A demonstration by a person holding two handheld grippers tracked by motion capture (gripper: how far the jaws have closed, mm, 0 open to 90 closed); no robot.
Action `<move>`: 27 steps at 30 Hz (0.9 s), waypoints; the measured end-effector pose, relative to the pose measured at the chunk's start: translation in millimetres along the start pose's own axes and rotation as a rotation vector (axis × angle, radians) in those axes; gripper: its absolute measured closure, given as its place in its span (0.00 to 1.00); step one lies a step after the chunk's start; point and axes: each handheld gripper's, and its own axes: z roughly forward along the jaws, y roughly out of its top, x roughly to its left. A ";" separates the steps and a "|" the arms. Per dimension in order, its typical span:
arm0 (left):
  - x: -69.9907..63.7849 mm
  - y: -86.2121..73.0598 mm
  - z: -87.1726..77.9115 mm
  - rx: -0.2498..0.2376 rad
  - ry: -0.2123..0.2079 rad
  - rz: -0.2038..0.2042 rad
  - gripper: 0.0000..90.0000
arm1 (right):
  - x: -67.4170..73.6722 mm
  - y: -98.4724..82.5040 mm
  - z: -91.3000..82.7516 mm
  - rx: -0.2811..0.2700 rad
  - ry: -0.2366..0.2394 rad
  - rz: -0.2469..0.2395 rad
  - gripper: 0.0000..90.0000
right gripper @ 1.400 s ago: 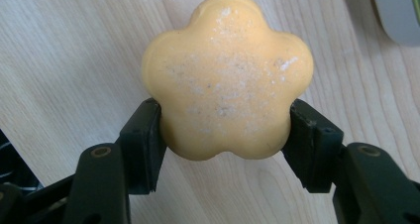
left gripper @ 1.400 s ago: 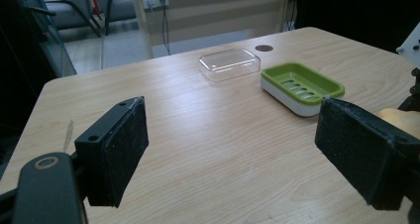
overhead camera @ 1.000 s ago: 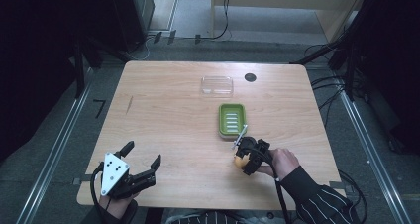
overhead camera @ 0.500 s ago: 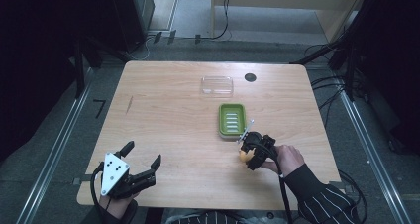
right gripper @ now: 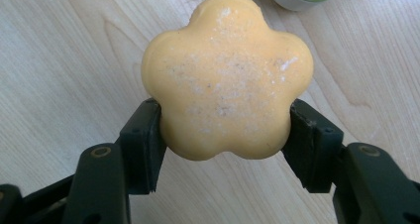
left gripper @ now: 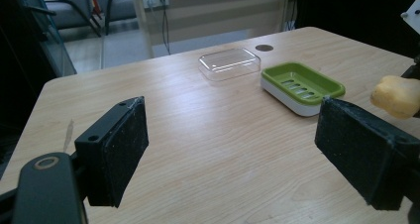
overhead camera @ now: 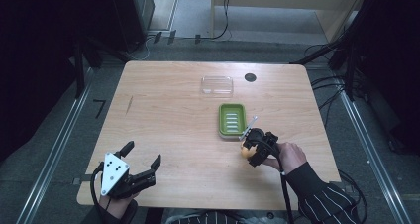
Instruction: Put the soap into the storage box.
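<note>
Right gripper (right gripper: pixel 225 120) held a flower-shaped soap (right gripper: pixel 227 78) just above the table (overhead camera: pixel 173 115), beside the green dish (overhead camera: pixel 232 120).
Left gripper (overhead camera: pixel 141 163) rested open and empty. The jaws pinched only the soap's lower lobes, so it could probably slip or twist out.

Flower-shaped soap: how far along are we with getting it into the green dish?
Done: the right gripper is shut on the yellow flower-shaped soap, held off the table just beside the green soap dish. In hand: carrying it toward the dish, which looks empty. Left: set the soap in the dish, release, and likely fit the clear lid lying behind it. The left gripper rests open, idle.
</note>
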 end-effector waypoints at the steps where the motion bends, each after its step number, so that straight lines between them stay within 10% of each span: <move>1: 0.2 0.0 -0.1 0.001 -0.001 0.001 0.15 | -0.5 0.0 -0.2 0.004 0.001 0.005 0.44; 27: -0.1 0.0 0.2 0.004 -0.002 0.004 0.15 | -16.0 8.2 -8.6 -0.022 -0.026 0.039 0.44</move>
